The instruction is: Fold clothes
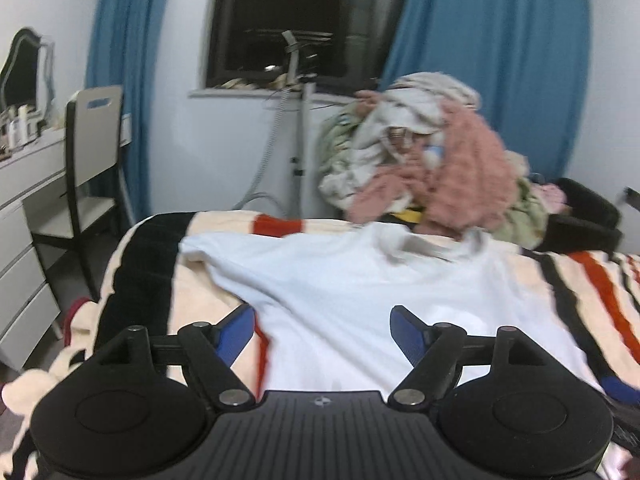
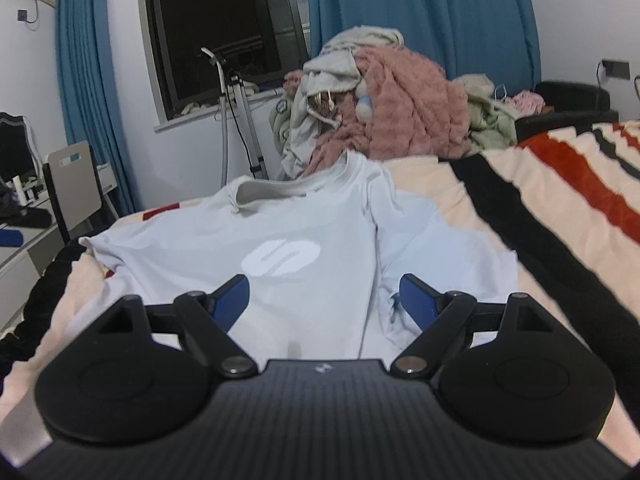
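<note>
Blue curtains (image 2: 420, 20) are hanging either side of a dark window (image 2: 216, 20) behind the bed, where a cream blanket with black and red stripes (image 2: 560, 200) is covering the mattress. We are looking at a pale blue-white T-shirt with a white oval logo (image 2: 280, 248) lying spread near the blanket's far left corner, its collar toward a heap of pink, grey and green clothes (image 2: 392, 112) beyond the far edge. We are holding our left gripper (image 1: 322, 330) above the shirt, jaws standing wide with nothing gripped. Our right gripper (image 2: 324, 300) is hovering over the shirt's near part, jaws likewise wide apart and empty.
</note>
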Motion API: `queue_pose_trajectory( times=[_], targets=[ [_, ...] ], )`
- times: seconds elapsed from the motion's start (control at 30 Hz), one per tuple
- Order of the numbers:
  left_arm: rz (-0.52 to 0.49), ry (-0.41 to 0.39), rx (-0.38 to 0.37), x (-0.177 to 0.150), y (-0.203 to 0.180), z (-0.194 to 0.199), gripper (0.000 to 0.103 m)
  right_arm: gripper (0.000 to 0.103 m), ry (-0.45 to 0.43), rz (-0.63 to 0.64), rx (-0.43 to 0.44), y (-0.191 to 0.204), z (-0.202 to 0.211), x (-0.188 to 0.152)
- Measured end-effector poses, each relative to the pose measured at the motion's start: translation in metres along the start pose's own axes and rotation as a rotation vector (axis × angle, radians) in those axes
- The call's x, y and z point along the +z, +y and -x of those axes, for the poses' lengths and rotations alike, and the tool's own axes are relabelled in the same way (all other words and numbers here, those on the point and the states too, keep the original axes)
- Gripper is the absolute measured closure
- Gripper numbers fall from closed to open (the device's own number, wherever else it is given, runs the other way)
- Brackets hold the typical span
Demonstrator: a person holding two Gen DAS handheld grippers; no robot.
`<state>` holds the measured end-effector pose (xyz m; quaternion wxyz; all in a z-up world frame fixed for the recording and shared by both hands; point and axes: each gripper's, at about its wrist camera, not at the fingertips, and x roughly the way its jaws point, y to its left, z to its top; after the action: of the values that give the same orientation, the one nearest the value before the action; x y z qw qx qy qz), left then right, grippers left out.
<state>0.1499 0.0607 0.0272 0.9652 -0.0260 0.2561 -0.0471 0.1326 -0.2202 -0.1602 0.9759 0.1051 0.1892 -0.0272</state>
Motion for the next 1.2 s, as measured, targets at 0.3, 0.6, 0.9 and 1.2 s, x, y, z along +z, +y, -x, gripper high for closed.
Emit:
queue_pose_trajectory(
  times=[0.3, 0.6, 0.9, 1.2],
  targets=[
    [-0.045, -0.057, -0.112, -0.071, -0.049, 0.081, 0.022, 0.020, -0.062, 0.031, -0.049, -0.004, 0.055, 0.006],
    [-0.090, -0.039, -0.121, -0.106, -0.051, 0.084, 0.022, 0.020, -0.086, 0.063, -0.065, 0.001, 0.071, 0.008],
    [-0.074, -0.057, -0.108, -0.105, -0.047, 0.085, 0.012, 0.020, -0.038, -0.021, -0.048, -0.012, 0.059, 0.006],
    [-0.086, -0.029, -0.082, -0.109, -0.049, 0.076, 0.001, 0.020, -0.039, -0.184, -0.027, -0.052, 0.046, 0.030]
  ],
)
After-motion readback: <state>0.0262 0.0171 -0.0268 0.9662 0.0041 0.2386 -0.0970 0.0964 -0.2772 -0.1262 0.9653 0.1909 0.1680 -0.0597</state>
